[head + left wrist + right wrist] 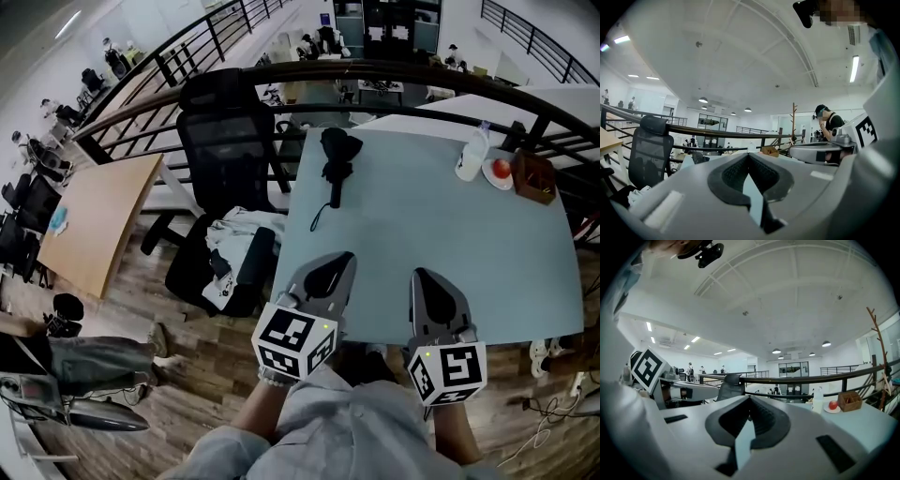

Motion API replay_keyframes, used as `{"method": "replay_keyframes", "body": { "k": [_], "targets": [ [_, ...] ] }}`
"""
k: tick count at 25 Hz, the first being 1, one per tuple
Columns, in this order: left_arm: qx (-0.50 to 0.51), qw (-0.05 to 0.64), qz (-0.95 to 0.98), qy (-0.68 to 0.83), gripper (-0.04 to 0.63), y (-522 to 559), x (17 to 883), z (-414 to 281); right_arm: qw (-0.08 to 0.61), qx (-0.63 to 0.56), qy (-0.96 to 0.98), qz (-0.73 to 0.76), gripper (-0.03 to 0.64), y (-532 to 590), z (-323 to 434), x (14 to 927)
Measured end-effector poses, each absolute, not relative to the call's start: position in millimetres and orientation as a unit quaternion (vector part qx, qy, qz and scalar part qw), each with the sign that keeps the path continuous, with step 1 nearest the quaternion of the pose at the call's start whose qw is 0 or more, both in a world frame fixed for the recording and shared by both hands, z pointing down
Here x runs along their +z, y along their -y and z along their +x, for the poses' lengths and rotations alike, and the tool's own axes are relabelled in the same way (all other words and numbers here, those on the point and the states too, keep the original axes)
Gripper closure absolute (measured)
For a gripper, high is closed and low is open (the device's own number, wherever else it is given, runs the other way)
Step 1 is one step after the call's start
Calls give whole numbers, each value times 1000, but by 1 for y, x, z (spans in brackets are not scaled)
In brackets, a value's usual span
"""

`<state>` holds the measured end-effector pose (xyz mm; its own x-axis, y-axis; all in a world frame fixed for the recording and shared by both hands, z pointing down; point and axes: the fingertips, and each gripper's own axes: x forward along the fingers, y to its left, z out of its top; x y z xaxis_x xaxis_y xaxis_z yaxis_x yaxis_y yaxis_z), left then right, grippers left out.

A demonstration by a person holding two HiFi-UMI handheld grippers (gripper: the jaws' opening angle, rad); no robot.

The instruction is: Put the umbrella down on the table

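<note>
The umbrella [337,155] lies flat on the tabletop [422,244], in the far left part, close to the left edge. It is black and folded. Its long axis runs near to far. The bundled canopy forms the far end. The slim handle end points toward the near edge. A thin strap [319,217] trails from the handle end toward the near left.

Nothing touches the umbrella. The surface between it and the near edge is bare.

At the far right corner, well apart from the umbrella, three items stand in a row:
- a clear bottle [472,153], upright;
- a white plate [498,175] carrying a red fruit [502,168], just beside the bottle;
- a brown box [532,177], just beside the plate.

A black chair [225,131] stands off the far left corner. A second chair [246,274], holding crumpled clothes [232,236], stands beside the left edge. A dark railing [394,73] curves behind the far edge. A wooden desk [98,220] stands further left.

The left tongs [330,277] hang at the near edge, in line with the umbrella and well apart from it. The jaws are together with nothing between them.

The right tongs [431,292] hang beside the left tongs at the near edge. The jaws are together and hold nothing. Both point nearly level across the surface.
</note>
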<state>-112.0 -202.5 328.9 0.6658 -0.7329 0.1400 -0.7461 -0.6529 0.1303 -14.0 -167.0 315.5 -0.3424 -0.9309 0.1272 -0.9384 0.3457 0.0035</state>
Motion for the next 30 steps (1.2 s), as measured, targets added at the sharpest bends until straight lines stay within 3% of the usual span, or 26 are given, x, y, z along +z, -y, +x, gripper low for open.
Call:
{"method": "replay_keyframes", "body": {
  "k": [30],
  "targets": [
    [25,71,918,389,591,165,320,-133,64,18,814,578,626,131,-45,311]
  ]
}}
